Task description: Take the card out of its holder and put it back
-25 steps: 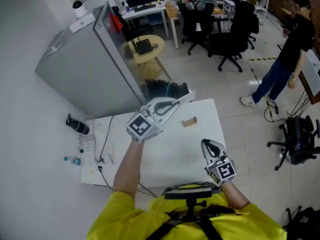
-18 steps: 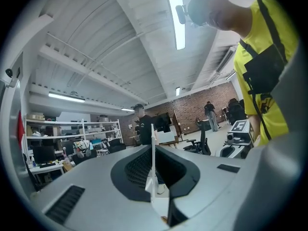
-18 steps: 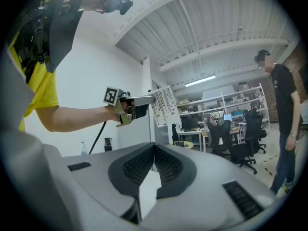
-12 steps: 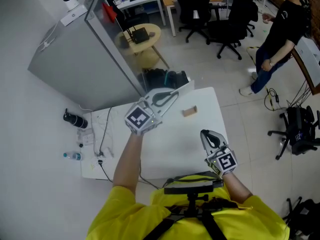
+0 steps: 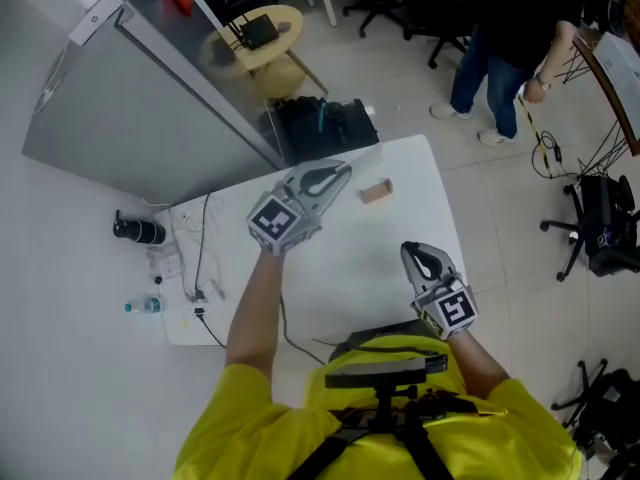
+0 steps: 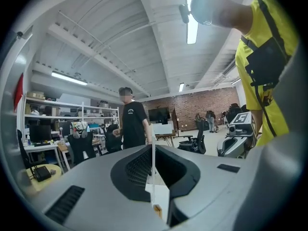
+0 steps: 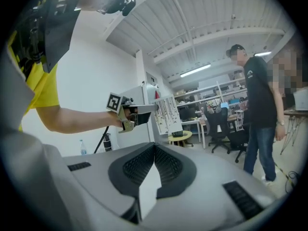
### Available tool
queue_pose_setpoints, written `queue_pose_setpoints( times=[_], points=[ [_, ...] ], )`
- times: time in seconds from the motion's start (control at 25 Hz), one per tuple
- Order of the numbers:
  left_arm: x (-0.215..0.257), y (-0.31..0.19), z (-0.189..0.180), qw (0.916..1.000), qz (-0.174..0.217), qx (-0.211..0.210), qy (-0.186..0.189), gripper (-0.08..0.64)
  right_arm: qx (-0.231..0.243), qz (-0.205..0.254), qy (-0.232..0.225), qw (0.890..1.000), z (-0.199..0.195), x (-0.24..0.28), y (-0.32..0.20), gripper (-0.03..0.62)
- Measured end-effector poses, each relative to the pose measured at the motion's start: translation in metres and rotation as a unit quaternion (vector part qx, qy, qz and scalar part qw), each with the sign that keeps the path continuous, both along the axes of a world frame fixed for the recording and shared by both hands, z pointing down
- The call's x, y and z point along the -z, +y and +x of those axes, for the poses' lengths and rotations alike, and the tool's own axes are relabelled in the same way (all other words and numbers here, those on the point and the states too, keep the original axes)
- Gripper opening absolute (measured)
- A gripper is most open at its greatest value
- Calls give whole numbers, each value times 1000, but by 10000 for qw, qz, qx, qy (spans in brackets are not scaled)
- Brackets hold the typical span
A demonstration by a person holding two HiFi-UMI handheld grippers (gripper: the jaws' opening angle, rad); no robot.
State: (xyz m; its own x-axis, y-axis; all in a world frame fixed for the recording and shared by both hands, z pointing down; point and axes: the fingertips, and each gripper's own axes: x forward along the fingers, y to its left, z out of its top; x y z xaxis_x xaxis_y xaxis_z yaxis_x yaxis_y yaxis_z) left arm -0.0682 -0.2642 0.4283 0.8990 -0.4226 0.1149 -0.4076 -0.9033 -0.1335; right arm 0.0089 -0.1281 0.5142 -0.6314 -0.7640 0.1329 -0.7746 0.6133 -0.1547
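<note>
My left gripper (image 5: 338, 176) hangs above the white table (image 5: 350, 288), shut on a white card. The left gripper view shows the card (image 6: 153, 134) edge-on, standing up from between the jaws of the left gripper (image 6: 153, 149). In the right gripper view the left gripper (image 7: 144, 109) holds the card (image 7: 166, 114) upright, and its face bears printed lines. The small wooden holder (image 5: 376, 191) lies on the table just right of the left gripper's tips. My right gripper (image 5: 420, 257) rests near the table's front right, shut, and the right gripper (image 7: 155, 147) has nothing between its jaws.
A grey partition (image 5: 130, 118) and a black bag (image 5: 322, 128) stand behind the table. A black bottle (image 5: 135, 230), a small water bottle (image 5: 143, 306) and cables (image 5: 200, 268) lie at the left. A person (image 5: 510, 38) stands at the back right, near office chairs.
The head view has tilted down, so the table sits higher in the picture. Both grippers keep much the same places over the table. The person in the background has walked left.
</note>
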Motion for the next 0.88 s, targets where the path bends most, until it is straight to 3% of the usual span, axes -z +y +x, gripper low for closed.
queue_pose_setpoints(
  times=[0.36,0.64,0.88],
  points=[
    [-95,-45,17,9982,-543,-239,-65,20,79,-556,37,9984,0,-65,-26,7],
    [-190,-66,20,9920,-1170,-470,-109,20,78,-1079,34,9941,-2,-115,-26,7],
    [-238,-65,24,9869,-1455,-663,-218,20,102,-1410,17,9900,1,-140,-22,7]
  ],
)
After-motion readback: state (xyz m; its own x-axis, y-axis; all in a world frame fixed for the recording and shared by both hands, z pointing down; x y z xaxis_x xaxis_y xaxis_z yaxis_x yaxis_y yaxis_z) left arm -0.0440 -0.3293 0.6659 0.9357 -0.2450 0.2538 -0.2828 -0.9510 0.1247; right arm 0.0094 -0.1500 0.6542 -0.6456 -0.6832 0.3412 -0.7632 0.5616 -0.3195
